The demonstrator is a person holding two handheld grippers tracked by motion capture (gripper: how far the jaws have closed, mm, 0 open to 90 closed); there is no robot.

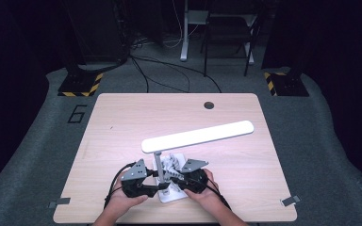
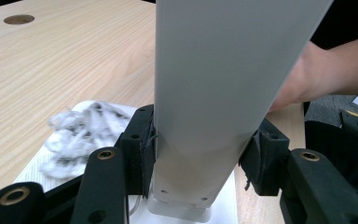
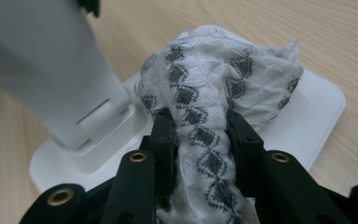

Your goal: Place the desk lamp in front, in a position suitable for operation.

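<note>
the left tool (image 1: 162, 186) is clamped part-way closed around the upright white post of the desk lamp (image 2: 205, 154), low down where the post meets the flat white rectangular lamp base (image 3: 317, 112), and it looks to be steadying the lamp. the right tool (image 1: 175, 179) has its jaws drawn in tight on a bunched white cloth with a dark grey diamond pattern (image 3: 214, 93), the pads pinching a neck of the fabric while the loose bulk of it spills forward beyond the jaw tips. in the right gripper view that bulk rests on the base, just beside the foot of the post, which stands to the left of the cloth. in the high view the cloth (image 1: 172, 162) sits on the far part of the base, ahead of both hands, under the long white lamp head (image 1: 198, 136) that stretches out toward the right over the pale wooden table (image 1: 122, 122). the relation that matters: the base runs away from the person, so the wiping stroke likely has to go along its surface, to and fro beside the post, with the post as the limit on the left. the right hand is the one carrying the cloth; the left hand only holds the post
</note>
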